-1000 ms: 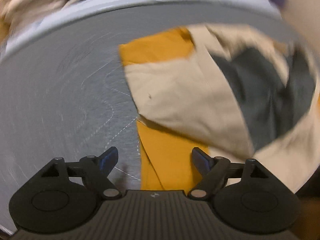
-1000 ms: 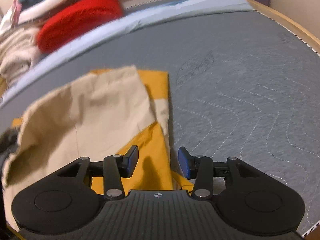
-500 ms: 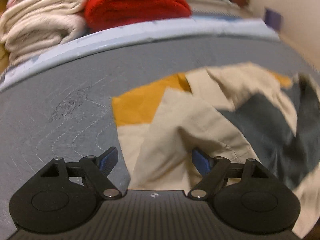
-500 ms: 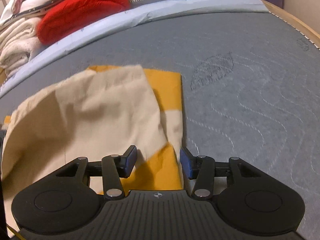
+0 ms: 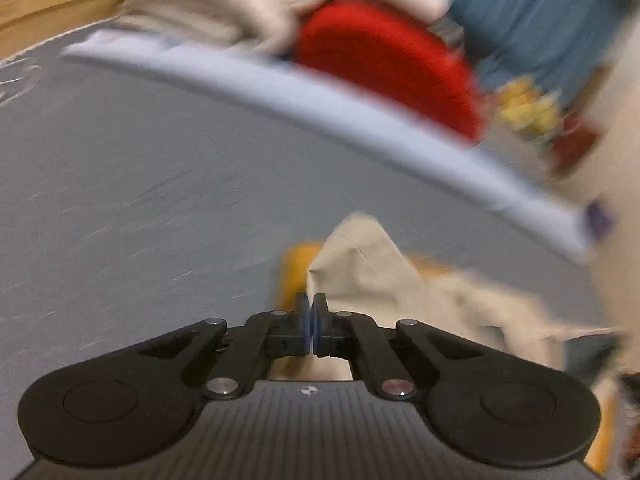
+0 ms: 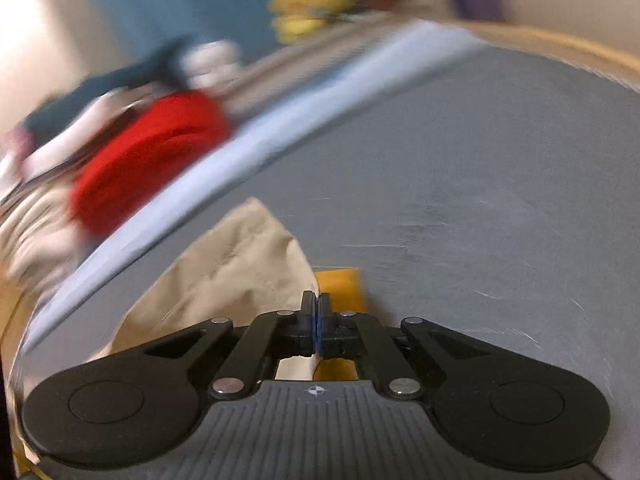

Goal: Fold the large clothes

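Where half a second ago both pairs of fingers stood spread apart over the cloth, we now see them pressed together. In the left wrist view our left gripper [image 5: 310, 312] has its blue pads squeezed onto an edge of the beige and mustard garment [image 5: 368, 268], which peaks just beyond the fingertips at twelve o'clock and trails off toward four o'clock, where a dark panel shows, blurred. In the right wrist view our right gripper [image 6: 317, 314] is likewise clamped on a fold of the same garment [image 6: 236, 268]; the beige cloth spreads toward nine and ten o'clock of the fingertips, and a mustard patch sits just past them at one o'clock.

The garment lies on the grey quilted mat [image 5: 140, 208], nearer to us in both views than before, with a fold now drawn up at each set of fingers. Both views have tilted and gone smeary since the earlier frames. Beyond the mat's pale blue border [image 6: 280, 136] we make out a red folded bundle [image 6: 148, 160] at ten o'clock in the right view and at one o'clock in the left, beside cream folded fabric [image 5: 212, 8].
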`<action>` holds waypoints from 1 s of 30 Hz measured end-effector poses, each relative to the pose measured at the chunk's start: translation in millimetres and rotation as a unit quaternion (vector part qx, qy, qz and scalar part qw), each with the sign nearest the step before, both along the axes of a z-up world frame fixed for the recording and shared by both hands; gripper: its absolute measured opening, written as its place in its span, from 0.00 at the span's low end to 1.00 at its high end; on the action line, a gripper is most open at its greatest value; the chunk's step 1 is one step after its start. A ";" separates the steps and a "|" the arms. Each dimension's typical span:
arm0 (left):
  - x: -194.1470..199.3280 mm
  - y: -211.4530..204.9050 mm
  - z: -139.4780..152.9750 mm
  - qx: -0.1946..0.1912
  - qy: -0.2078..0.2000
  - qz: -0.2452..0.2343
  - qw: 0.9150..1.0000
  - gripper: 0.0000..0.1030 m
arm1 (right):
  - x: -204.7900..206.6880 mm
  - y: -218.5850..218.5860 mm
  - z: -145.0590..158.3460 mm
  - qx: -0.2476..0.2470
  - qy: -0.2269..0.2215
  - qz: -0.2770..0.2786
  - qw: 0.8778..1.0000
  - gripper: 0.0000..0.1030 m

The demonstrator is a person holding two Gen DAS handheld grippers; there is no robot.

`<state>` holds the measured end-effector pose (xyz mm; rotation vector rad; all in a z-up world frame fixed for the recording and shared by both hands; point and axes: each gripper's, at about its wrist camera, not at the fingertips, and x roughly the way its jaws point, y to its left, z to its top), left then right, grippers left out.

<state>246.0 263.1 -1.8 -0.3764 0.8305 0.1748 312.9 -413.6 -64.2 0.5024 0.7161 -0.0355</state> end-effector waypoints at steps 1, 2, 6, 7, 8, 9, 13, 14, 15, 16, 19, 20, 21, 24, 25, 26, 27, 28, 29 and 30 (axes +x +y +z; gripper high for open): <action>4.4 -6.8 -6.5 0.022 0.026 -0.014 0.999 0.01 | 3.5 -3.1 -8.4 0.004 0.026 -0.007 1.000 0.00; 6.0 -13.6 -7.9 0.037 0.032 -0.023 0.999 0.01 | 6.7 -2.0 -15.7 0.001 0.049 -0.006 0.999 0.00; 4.7 -19.9 2.8 0.040 0.001 -0.022 0.999 0.01 | 12.1 19.1 -17.1 -0.070 0.068 0.019 0.995 0.00; 5.4 -17.0 3.0 0.033 0.001 -0.016 0.999 0.01 | 11.8 20.9 -14.3 -0.073 0.062 0.018 0.995 0.00; 5.4 -15.2 3.8 0.030 -0.002 -0.011 0.999 0.01 | 11.2 21.3 -10.6 -0.072 0.053 0.015 0.996 0.00; 4.4 -13.4 7.4 0.029 -0.015 -0.004 0.999 0.01 | 10.2 18.2 -3.4 -0.067 0.034 0.011 0.997 0.00; -3.4 -1.2 32.6 0.027 -0.108 0.038 0.993 0.01 | -2.0 19.2 33.0 -0.044 -0.089 -0.007 0.995 0.00; -4.4 -0.3 36.9 0.044 -0.118 0.062 0.990 0.01 | -0.6 20.7 35.7 -0.051 -0.091 -0.018 0.994 0.02; -4.6 -0.1 38.8 0.060 -0.118 0.087 0.987 0.11 | 2.5 21.7 34.5 -0.062 -0.082 -0.030 0.994 0.05; -3.0 2.5 37.5 0.054 -0.112 0.094 0.988 0.42 | 7.3 22.0 29.8 -0.072 -0.063 -0.036 0.995 0.08; 1.4 2.1 24.3 0.010 -0.064 0.042 0.997 0.62 | 12.6 17.3 13.3 -0.070 -0.020 -0.012 0.997 0.34; 3.4 -0.4 17.5 0.011 -0.039 0.023 0.999 0.62 | 12.3 16.8 9.0 -0.079 -0.002 -0.008 0.997 0.35; 4.5 -0.2 10.7 0.011 -0.020 0.015 1.000 0.62 | 11.5 15.4 5.1 -0.085 0.019 -0.007 0.996 0.35; 5.3 10.2 -9.8 -0.029 0.033 0.021 0.999 0.62 | 10.9 5.2 -10.6 -0.049 0.083 0.006 0.995 0.35; 4.7 14.1 -15.9 -0.053 0.046 0.028 0.997 0.62 | 8.8 2.8 -15.3 -0.033 0.099 0.010 0.994 0.35; 6.5 18.7 -19.6 -0.072 0.052 0.030 0.996 0.62 | 7.9 1.0 -19.9 -0.022 0.114 0.016 0.993 0.35; 6.4 19.5 -22.5 -0.084 0.054 0.029 0.995 0.62 | 6.5 0.9 -22.7 -0.017 0.123 0.023 0.992 0.35; 6.9 17.7 -24.2 -0.090 0.054 0.026 0.994 0.62 | 4.7 2.1 -23.6 -0.019 0.126 0.028 0.991 0.35; 7.8 14.0 -24.9 -0.088 0.054 0.022 0.994 0.62 | 4.3 3.4 -23.6 -0.025 0.126 0.033 0.991 0.35; 8.6 9.8 -25.4 -0.079 0.055 0.019 0.995 0.62 | 3.3 4.8 -22.2 -0.031 0.123 0.038 0.991 0.35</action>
